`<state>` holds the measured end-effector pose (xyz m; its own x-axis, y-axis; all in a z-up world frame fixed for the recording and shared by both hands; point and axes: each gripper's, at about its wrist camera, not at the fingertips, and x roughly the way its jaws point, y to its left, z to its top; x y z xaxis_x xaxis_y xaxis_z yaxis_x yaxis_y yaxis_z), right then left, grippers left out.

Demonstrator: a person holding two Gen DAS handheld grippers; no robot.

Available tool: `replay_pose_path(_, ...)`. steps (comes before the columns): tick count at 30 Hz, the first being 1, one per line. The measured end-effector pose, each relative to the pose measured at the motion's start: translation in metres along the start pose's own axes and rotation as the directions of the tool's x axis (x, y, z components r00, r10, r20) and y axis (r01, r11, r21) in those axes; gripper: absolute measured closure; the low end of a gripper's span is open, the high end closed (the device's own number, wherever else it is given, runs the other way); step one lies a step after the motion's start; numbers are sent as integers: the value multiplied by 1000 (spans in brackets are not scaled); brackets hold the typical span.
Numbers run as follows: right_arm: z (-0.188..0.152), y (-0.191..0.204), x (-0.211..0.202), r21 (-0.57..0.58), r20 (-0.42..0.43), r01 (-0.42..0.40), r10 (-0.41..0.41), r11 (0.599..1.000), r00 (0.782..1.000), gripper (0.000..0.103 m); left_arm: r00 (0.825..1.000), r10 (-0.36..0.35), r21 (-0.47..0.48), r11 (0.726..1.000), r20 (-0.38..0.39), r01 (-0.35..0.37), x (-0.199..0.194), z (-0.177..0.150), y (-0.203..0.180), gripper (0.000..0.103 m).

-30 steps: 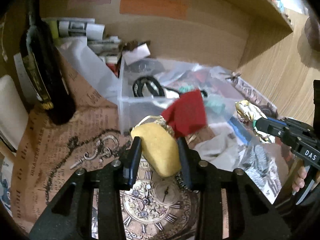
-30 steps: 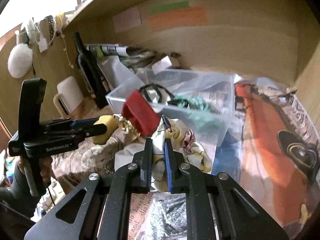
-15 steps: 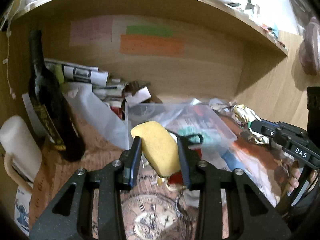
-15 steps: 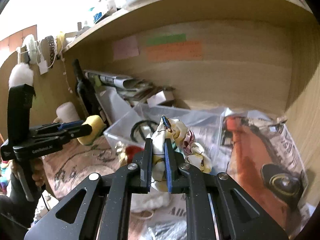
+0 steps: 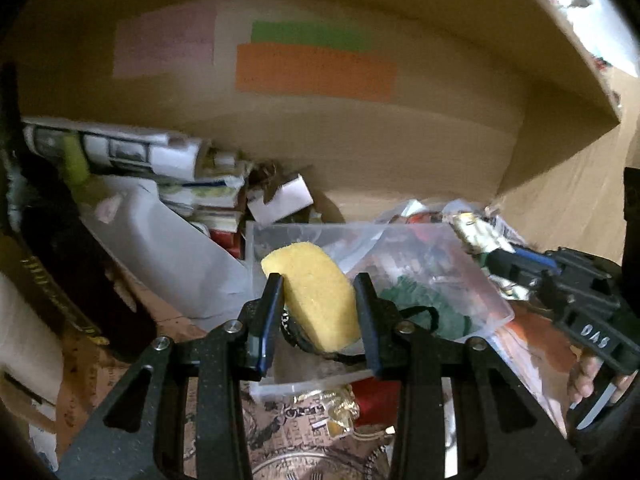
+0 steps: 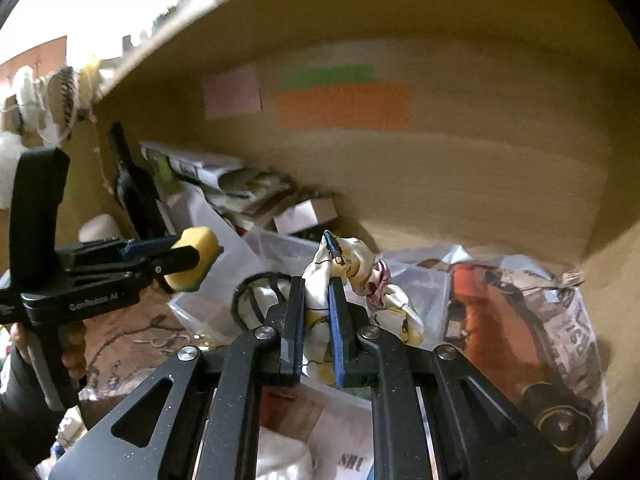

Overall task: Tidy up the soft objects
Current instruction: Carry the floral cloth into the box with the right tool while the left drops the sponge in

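Left wrist view: left claw (image 5: 318, 296) clamped on a yellow sponge (image 5: 318, 292), one finger on each flat side, the sponge's rounded end sticking out past the fingertips. Sponge is held in the air above the near part of a clear plastic bin (image 5: 496, 300). Inside the bin: a green soft item (image 5: 424, 312) and a black looped cord (image 5: 420, 314). Below the claw, outside the bin's near wall, lie a crumpled gold foil piece (image 5: 340, 412) and a red item (image 5: 376, 400), touching each other, on printed paper covering the bench (image 5: 120, 360). Dark glass bottle (image 5: 60, 260) stands at far left; rolled newspapers (image 5: 112, 152) are stacked against the wooden back wall. Orange (image 5: 316, 72), green (image 5: 308, 36) and pink (image 5: 164, 40) paper notes are stuck on that wall.

Right wrist view: right claw (image 6: 316, 312) closed tight on a patterned cream cloth (image 6: 380, 300); the fabric is pinched between the fingers and bunches out above and to the right of them. Cloth hangs over the bin (image 6: 280, 246), raised off its contents. Left claw (image 6: 192, 256) appears at left in this view, sponge (image 6: 196, 256) in its grip, just beside the bin's left edge. Crumpled printed bag (image 6: 520, 320) with an orange picture lies right of the bin. The two claws are apart, not touching.
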<state>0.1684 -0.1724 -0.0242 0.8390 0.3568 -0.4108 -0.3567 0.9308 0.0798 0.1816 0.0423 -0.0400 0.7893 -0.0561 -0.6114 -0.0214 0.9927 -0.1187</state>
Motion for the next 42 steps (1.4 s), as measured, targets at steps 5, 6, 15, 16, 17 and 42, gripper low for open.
replay_pose_path(5, -6, -6, 39, -2, -99, 7, -7, 1000, 995, 93, 998, -9, 11, 1000, -68, 10, 29, -2, -1, 67)
replay_pose_path(6, -8, -8, 45, 0, -115, 6, -6, 1000, 993, 93, 997, -13, 12, 1000, -82, 14, 35, -3, -1, 67)
replay_pose_path(15, -21, -19, 75, 25, -219, -2, 7, 1000, 976, 92, 988, -24, 29, 999, -155, 29, 67, -8, -6, 67)
replay_pose_path(16, -22, -20, 77, 26, -227, -4, 10, 1000, 974, 92, 987, -20, 34, 999, -156, 25, 68, -8, -7, 67)
replay_pose_path(17, -22, -20, 79, 27, -233, -5, 11, 1000, 972, 92, 987, -15, 38, 999, -158, 22, 67, -8, -7, 65)
replay_pose_path(42, -36, -6, -19, -18, -94, 9, -11, 1000, 996, 31, 999, -9, 52, 999, -46, 11, -29, -44, 1, 32)
